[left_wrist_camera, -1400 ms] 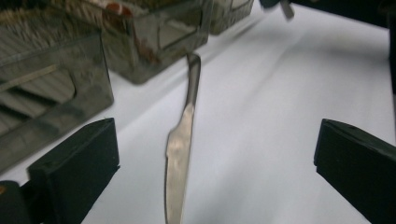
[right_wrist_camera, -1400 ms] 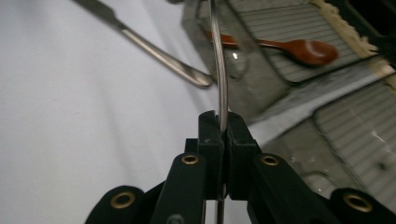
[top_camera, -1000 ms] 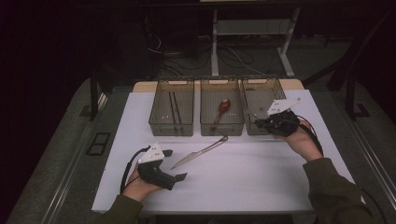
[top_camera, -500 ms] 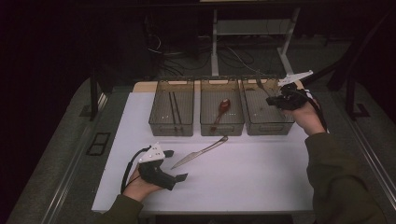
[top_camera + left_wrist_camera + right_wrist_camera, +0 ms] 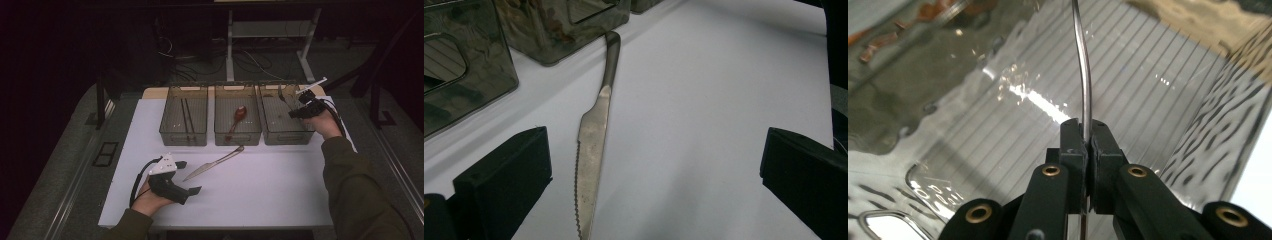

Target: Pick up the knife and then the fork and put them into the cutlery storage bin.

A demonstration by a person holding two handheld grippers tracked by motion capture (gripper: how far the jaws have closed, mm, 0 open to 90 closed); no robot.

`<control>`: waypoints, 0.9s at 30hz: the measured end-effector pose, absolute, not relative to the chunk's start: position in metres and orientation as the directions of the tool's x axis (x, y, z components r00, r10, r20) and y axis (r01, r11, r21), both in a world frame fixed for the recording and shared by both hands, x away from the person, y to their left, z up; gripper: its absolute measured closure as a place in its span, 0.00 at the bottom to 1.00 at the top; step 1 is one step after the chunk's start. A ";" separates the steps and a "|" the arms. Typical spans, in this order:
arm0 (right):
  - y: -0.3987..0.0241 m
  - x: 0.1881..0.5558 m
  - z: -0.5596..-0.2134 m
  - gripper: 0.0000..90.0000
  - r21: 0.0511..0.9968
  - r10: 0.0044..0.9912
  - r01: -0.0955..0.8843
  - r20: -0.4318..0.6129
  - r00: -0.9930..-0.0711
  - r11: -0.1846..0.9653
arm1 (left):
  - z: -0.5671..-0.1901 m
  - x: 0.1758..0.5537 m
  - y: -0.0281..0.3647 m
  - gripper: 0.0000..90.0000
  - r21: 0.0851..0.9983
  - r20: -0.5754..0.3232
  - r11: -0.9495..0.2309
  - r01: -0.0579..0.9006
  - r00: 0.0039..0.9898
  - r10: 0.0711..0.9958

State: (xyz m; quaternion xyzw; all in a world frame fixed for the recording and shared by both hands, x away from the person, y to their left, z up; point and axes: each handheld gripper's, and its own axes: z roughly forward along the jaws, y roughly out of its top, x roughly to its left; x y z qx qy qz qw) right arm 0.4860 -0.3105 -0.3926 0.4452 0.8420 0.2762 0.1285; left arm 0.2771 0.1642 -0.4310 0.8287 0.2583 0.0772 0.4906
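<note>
High view, three bins [image 5: 183, 135], one knife [image 5: 214, 163]

Occlusions and cut-offs, this moment

Thin curved metal utensil [image 5: 1083, 65] clamped in the right gripper [image 5: 1086, 137]: its far end runs off the top edge of the right gripper view, type unresolved. Serrated steel table knife [image 5: 591, 165]: tip cut by the bottom edge, left gripper view. Dark thin items [image 5: 186, 116] in the smoky clear plastic bin [image 5: 182, 137], upper centre of the high view: too small to identify.

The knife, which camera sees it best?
The left gripper view: the knife lies close between open jaws, its saw teeth plain. The high view shows it small on the table.
</note>
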 end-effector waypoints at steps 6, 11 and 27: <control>-0.313 0.484 -0.394 0.79 0.588 0.826 0.682 0.041 -0.562 0.435 | -0.431 0.277 0.165 0.00 0.851 -0.127 -0.387 0.356 0.853 0.505; -0.316 0.476 -0.384 0.60 0.641 0.829 0.657 0.057 -0.556 0.397 | -0.431 0.277 0.164 0.00 0.850 -0.126 -0.387 0.357 0.851 0.509; -0.311 0.397 -0.365 0.26 0.776 0.778 0.536 0.095 -0.621 0.333 | -0.429 0.282 0.159 0.10 0.828 -0.112 -0.415 0.378 0.835 0.539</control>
